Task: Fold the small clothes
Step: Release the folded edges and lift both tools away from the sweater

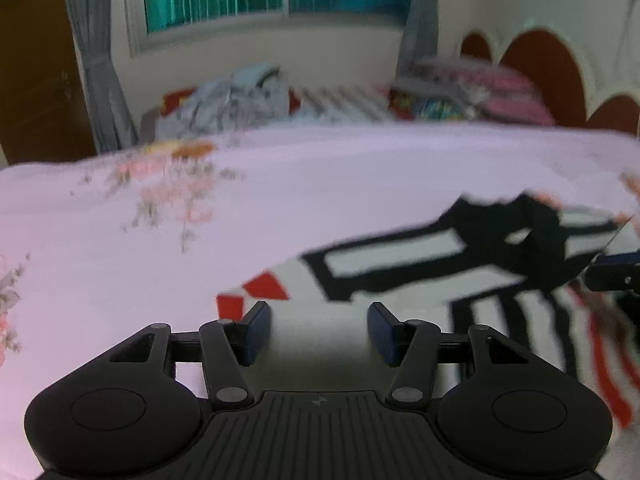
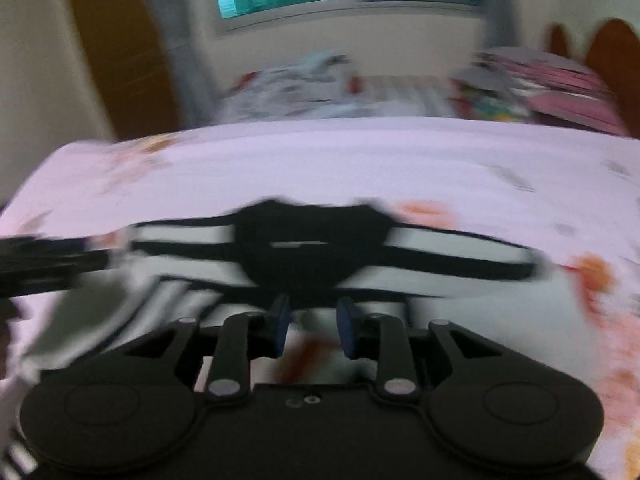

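Shirt (image 1: 460, 264), striped black, white and red, is seen lying spread on the pink floral bedsheet (image 1: 280, 184) in the left wrist view, to the right of the left gripper (image 1: 318, 326), whose jaws are wide apart and empty. In the right wrist view the shirt (image 2: 312, 240) lies just beyond the right gripper (image 2: 312, 326), partly open, nothing held. Heavy blur is noted; a pinch could miss the hem or gather the sheet as well.

We see a white shirt (image 1: 420, 264) with black stripes and red patches on a pale pink floral bedsheet (image 1: 280, 184); our tools' pads (image 1: 256, 332) are dark blue.
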`<control>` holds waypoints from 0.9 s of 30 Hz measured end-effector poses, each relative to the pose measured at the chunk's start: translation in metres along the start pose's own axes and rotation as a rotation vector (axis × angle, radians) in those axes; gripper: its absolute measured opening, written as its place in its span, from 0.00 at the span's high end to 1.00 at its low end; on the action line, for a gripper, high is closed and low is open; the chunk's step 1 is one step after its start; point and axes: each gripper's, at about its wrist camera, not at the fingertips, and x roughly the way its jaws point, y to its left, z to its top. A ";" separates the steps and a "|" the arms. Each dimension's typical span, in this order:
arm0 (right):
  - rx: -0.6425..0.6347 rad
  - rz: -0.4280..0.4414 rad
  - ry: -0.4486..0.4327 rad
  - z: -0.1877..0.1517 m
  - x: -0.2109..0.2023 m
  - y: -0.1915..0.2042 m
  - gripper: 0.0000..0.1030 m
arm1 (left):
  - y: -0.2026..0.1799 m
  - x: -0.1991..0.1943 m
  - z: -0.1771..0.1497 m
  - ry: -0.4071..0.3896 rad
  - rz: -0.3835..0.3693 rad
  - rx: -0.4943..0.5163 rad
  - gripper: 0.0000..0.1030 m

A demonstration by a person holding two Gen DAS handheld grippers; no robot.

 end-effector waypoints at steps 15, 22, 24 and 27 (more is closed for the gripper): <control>-0.144 -0.060 0.086 -0.020 0.022 0.045 0.78 | -0.060 -0.049 -0.057 -0.019 -0.044 -0.041 0.40; -0.008 -0.174 0.047 -0.035 -0.009 -0.027 0.80 | -0.024 -0.062 -0.076 -0.043 0.004 -0.011 0.40; -0.030 -0.189 0.058 -0.032 -0.010 -0.022 0.80 | -0.027 -0.062 -0.073 -0.034 0.013 0.001 0.40; 0.012 -0.191 0.022 -0.028 -0.023 -0.017 0.75 | -0.029 -0.074 -0.069 -0.049 0.019 -0.027 0.40</control>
